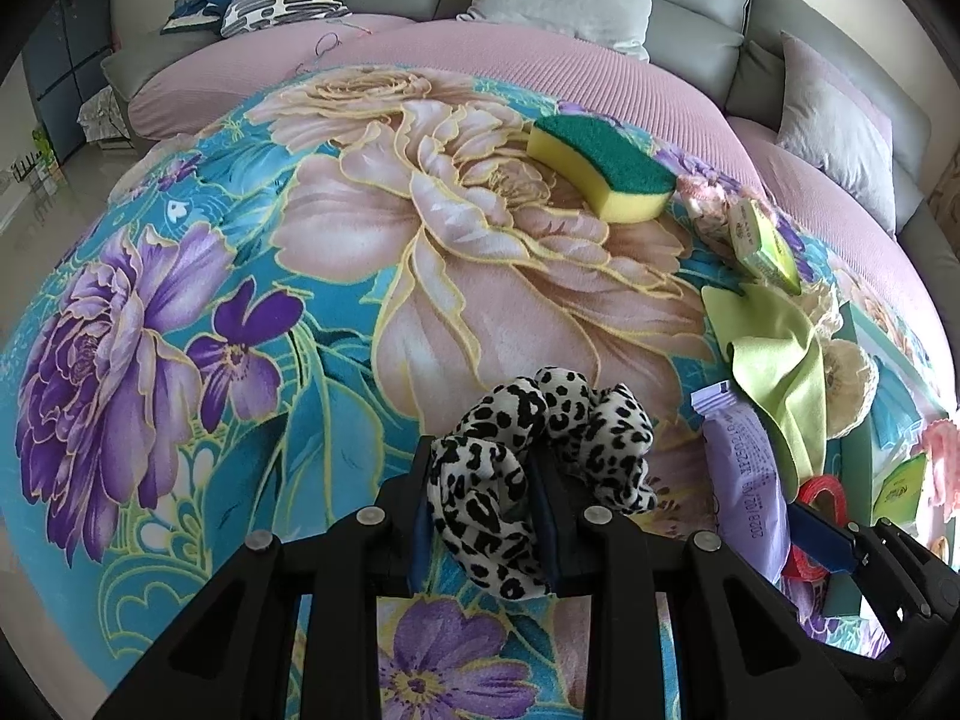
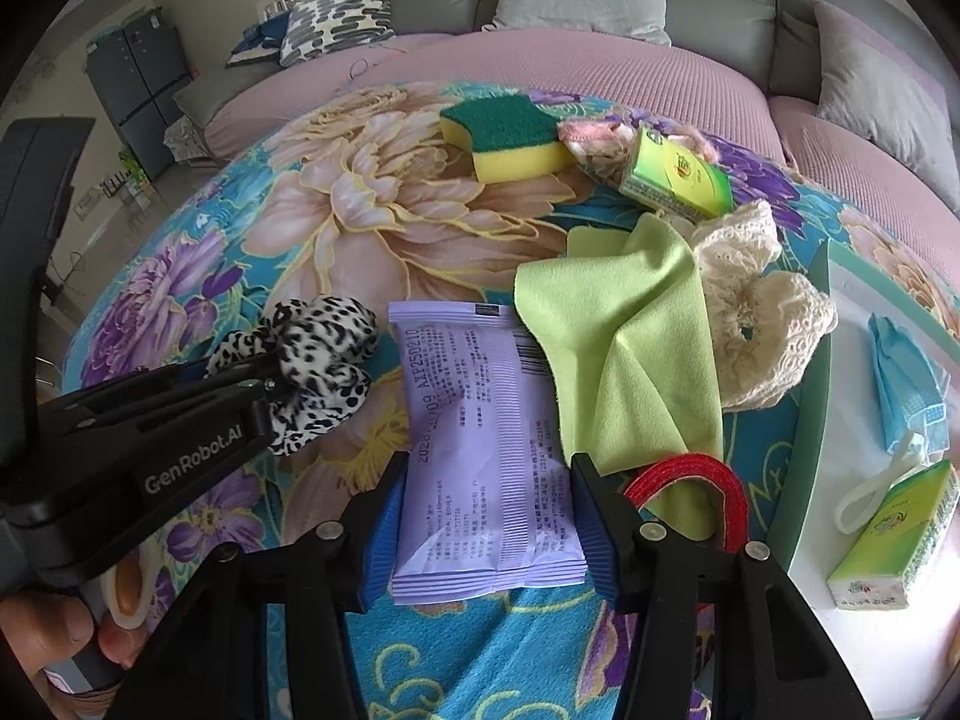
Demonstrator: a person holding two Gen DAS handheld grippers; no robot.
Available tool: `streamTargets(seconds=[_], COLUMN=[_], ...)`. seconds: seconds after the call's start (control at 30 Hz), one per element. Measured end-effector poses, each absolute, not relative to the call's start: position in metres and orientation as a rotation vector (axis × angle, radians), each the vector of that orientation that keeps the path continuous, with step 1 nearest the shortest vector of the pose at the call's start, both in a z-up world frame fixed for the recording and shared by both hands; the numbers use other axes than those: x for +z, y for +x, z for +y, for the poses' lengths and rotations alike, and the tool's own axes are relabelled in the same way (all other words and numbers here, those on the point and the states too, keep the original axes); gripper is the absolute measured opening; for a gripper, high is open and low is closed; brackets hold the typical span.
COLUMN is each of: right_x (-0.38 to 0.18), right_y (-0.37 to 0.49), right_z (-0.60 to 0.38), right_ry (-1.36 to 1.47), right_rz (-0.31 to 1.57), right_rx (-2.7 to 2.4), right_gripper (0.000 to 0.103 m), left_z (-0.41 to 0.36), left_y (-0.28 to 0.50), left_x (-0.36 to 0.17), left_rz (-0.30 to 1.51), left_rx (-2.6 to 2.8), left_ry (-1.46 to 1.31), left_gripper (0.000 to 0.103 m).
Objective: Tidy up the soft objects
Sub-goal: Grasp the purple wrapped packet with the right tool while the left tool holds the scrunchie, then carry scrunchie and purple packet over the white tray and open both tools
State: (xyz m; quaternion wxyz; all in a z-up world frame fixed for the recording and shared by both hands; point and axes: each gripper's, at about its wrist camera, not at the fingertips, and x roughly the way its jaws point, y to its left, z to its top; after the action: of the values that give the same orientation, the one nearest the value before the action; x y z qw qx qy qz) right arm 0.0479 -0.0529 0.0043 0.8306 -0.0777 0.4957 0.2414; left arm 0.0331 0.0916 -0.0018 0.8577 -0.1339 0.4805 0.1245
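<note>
The left gripper (image 1: 483, 525) pinches the soft, light leopard scrunchie (image 1: 540, 468) just left of the limp purple packet (image 2: 486, 456), which the right gripper's (image 2: 480, 531) open fingers straddle mid-length.

Across the middle of both views spreads a turquoise blanket (image 1: 336, 312) with big peach-pink and purple flowers outlined in yellow. At lower centre of the left wrist view sits a scrunchie (image 1: 528, 468) — white with black leopard spots. The sponge (image 2: 507, 141) is yellow, topped dark green; the packet (image 2: 480, 444) is pale lilac with dark print; the cloth (image 2: 630, 348) is lime green — beside it, a cream lace scrunchie (image 2: 762, 330).
</note>
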Motion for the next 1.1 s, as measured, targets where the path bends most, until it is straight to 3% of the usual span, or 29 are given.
streamTargets(seconds=[0.73, 1.1], right_x=[0.057, 0.079], right_y=[0.033, 0.033], right_z=[-0.08, -0.158], right_ry=[-0.069, 0.028], right_rz=[0.9, 0.849], right_rx=[0.525, 0.344], right_gripper=[0.054, 0.054], left_z=[0.08, 0.029], left_y=[0.016, 0.024], left_x=[0.058, 0.074], left_rz=[0.833, 0.806], left_rx=[0.262, 0.146], left_ry=[-0.255, -0.174], left_gripper=[0.025, 0.025])
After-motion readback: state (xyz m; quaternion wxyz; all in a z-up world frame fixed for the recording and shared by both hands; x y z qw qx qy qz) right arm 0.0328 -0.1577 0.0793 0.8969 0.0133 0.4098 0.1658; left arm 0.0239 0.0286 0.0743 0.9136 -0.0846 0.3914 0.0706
